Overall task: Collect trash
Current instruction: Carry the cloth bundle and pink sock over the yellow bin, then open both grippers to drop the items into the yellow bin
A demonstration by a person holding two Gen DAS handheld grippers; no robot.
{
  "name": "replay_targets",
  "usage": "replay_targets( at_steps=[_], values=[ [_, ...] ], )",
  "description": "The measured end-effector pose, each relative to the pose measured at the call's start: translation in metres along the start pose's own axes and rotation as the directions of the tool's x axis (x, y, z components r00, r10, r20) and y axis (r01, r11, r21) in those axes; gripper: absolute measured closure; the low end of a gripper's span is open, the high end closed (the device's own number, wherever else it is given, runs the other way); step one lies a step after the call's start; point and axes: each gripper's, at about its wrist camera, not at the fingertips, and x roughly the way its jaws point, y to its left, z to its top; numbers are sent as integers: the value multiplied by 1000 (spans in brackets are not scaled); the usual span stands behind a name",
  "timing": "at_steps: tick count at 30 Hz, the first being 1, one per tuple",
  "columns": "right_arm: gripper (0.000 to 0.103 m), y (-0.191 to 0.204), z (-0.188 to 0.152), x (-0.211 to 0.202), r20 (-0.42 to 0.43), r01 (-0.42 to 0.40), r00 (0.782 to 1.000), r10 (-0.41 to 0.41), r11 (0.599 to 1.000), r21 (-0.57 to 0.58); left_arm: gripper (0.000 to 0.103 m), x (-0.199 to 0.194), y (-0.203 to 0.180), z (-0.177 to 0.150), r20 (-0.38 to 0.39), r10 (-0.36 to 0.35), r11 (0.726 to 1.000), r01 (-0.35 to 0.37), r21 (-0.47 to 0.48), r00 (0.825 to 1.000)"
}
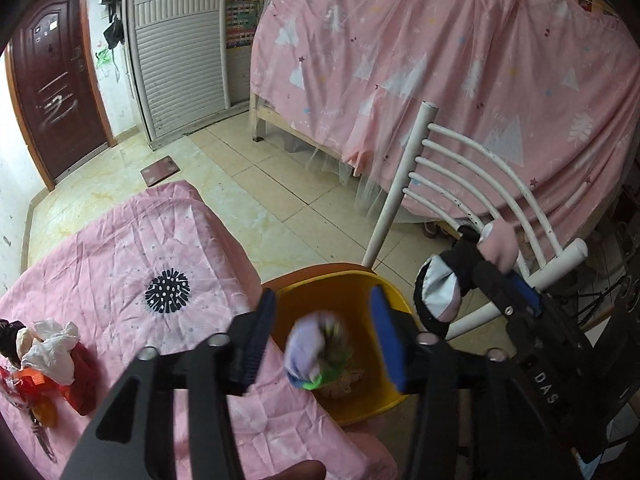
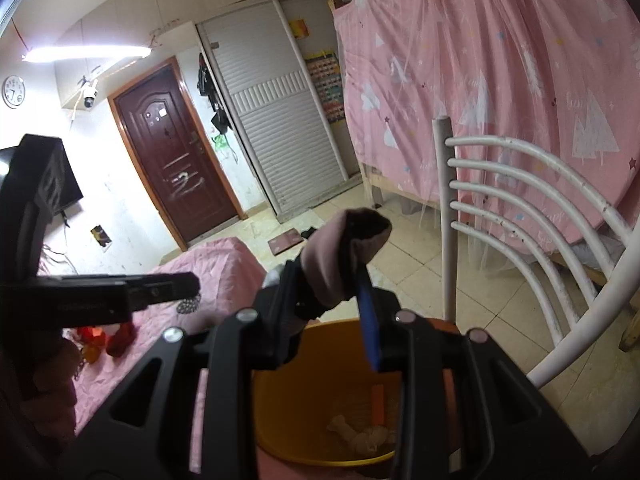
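A yellow bin (image 1: 384, 392) stands beside the pink-covered table (image 1: 132, 248); it also shows in the right wrist view (image 2: 280, 420) with scraps at its bottom. My left gripper (image 1: 322, 340) is open above the bin, and a blurred lilac-and-green wad (image 1: 316, 356) is in the air between its fingers, over the bin. My right gripper (image 2: 340, 280) is shut on a pink-and-black cloth item (image 2: 344, 256), held above the bin's rim; it shows in the left wrist view (image 1: 472, 276) at right. A pile of red, orange and white trash (image 1: 48, 364) lies on the table's left.
A white metal chair (image 1: 460, 184) stands just behind the bin, its back close to my right gripper. A pink curtain (image 1: 440, 60) hangs over a bed frame behind it. Tiled floor, a brown door (image 1: 52, 80) and a slatted wardrobe (image 1: 176, 52) lie beyond.
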Motion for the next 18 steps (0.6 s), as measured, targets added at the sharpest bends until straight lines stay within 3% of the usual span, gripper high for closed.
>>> replay_targets(
  at_steps=[4, 7, 18],
  values=[
    [68, 6, -5, 11, -38, -2, 999, 2, 1000, -12, 48, -6, 5, 1, 13, 11, 1000, -10, -17, 1000],
    [40, 11, -7, 16, -55, -6, 998, 5, 1000, -12, 46, -12, 13, 2, 19, 14, 999, -13, -33, 1000],
    [39, 40, -6, 22, -71, -43, 997, 38, 997, -62, 44, -48, 42, 2, 84, 25, 997, -19, -78, 996]
  ],
)
